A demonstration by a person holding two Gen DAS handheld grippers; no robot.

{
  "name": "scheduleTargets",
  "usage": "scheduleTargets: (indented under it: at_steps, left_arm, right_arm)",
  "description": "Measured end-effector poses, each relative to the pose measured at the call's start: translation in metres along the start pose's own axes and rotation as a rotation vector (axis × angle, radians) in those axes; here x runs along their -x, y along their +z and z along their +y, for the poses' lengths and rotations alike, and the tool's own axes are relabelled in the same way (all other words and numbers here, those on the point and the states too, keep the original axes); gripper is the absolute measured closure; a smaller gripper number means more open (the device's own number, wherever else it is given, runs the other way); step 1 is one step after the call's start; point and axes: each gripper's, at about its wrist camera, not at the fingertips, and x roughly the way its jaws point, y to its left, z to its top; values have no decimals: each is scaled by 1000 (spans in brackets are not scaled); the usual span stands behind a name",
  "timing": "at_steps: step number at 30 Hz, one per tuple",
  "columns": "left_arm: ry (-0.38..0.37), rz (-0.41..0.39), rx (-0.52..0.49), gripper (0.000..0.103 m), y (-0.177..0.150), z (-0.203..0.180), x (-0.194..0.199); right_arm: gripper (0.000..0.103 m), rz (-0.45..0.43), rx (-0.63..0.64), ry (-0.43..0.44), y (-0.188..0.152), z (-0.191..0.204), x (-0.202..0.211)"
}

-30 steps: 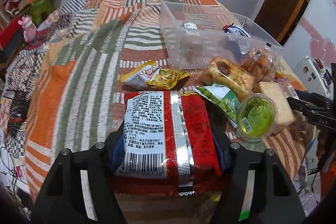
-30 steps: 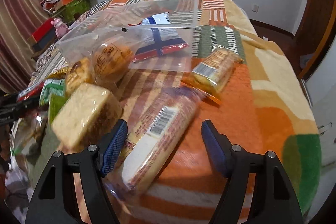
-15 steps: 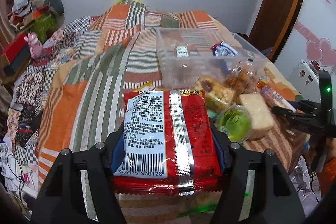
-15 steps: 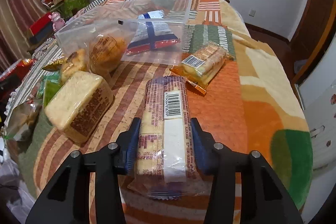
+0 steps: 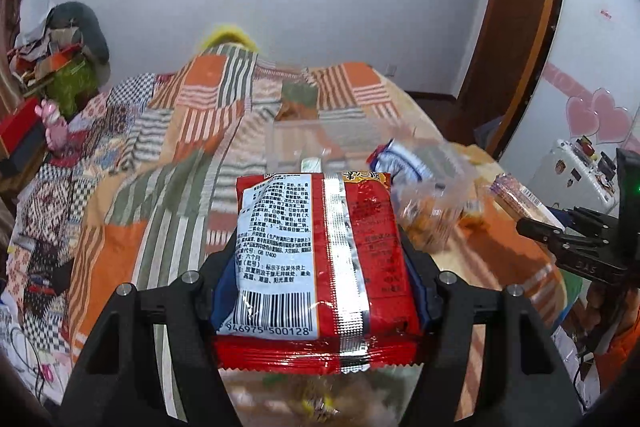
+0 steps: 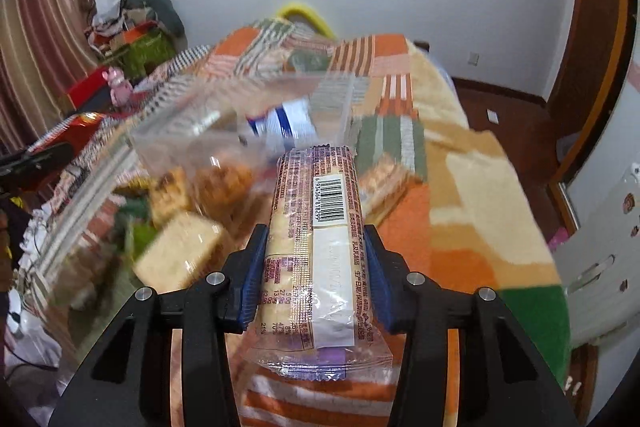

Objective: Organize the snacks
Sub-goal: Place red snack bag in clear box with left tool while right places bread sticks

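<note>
My left gripper (image 5: 318,277) is shut on a red foil snack packet (image 5: 320,259) with a white label and barcode, held above the bed. My right gripper (image 6: 314,267) is shut on a long clear-wrapped biscuit pack (image 6: 316,239) with a barcode, also lifted off the bed. A clear plastic bin (image 5: 332,143) stands ahead on the blanket, with a blue-and-white packet (image 6: 288,123) inside. The right gripper's body (image 5: 580,243) shows at the right edge of the left wrist view.
Loose snacks lie on the patchwork blanket (image 6: 460,187): a bagged pastry (image 6: 224,183), a sponge cake slice (image 6: 180,255), a wrapped biscuit pack (image 6: 384,183). Clutter and a pink toy (image 5: 52,123) sit at the left. A wooden door (image 5: 516,27) is on the right.
Both grippers have risen and tilted up with their packs; the bed and bin sit lower in view. The right gripper closed on the long biscuit pack and lifted it.
</note>
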Motion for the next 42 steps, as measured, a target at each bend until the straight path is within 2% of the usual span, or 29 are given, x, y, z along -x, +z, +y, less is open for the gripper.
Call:
scheduleTargets:
  at_steps: [9, 16, 29, 36, 42]
  left_arm:
    - [-17, -47, 0, 36, 40, -8, -16]
    - [-3, -23, 1, 36, 58, -9, -48]
    - [-8, 87, 33, 36, 77, 6, -120]
    - [-13, 164, 25, 36, 77, 12, -155]
    - [-39, 223, 37, 35, 71, 15, -169]
  right_arm:
    - [61, -87, 29, 23, 42, 12, -7]
    - [61, -98, 38, 57, 70, 24, -34]
    - [61, -7, 65, 93, 100, 49, -101]
    - [61, 79, 92, 91, 98, 54, -128]
    - [60, 131, 86, 115, 96, 50, -139]
